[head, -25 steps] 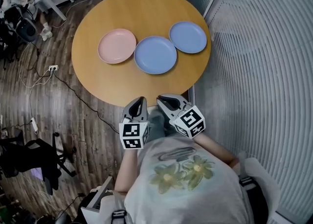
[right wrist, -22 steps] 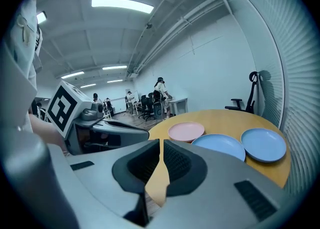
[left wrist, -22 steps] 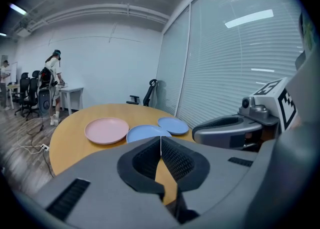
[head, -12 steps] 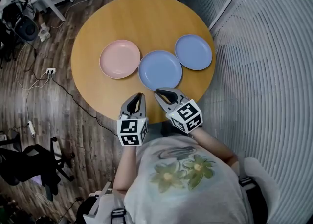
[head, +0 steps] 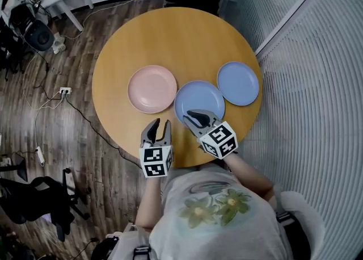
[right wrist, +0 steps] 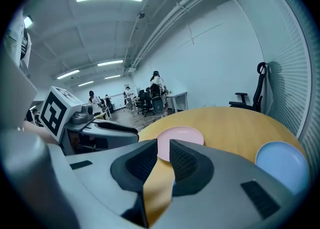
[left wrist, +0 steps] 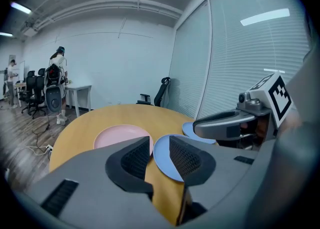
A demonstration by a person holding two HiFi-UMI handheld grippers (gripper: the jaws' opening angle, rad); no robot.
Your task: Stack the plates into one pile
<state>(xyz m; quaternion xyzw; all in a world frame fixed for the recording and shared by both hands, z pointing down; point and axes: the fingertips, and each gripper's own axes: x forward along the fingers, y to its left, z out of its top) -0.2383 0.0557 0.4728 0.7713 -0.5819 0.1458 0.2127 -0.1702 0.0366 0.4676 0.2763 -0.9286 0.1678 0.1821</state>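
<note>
Both have advanced over the bench's (head: 170, 43) near edge: left claw (head: 159, 124) just opening, empty, probably readying for the pink plate (head: 152, 88); right claw (head: 190, 118) clenched, empty.

Pink plate (head: 152, 88), middle blue plate (head: 199, 99) and right blue plate (head: 238, 83) in a row on round surface (head: 170, 37), left tongs (head: 159, 126) just opening, empty, right tongs (head: 190, 118) at middle blue plate's near rim

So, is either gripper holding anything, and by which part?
Nothing is held: left gripper jaws have just been opening, empty; right gripper shut, empty.

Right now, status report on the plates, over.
Left hand-held gripper just opening, empty; right hand-held gripper shut, empty. Pink plate, middle blue plate, right blue plate side by side, unstacked. Nothing blocking.
</note>
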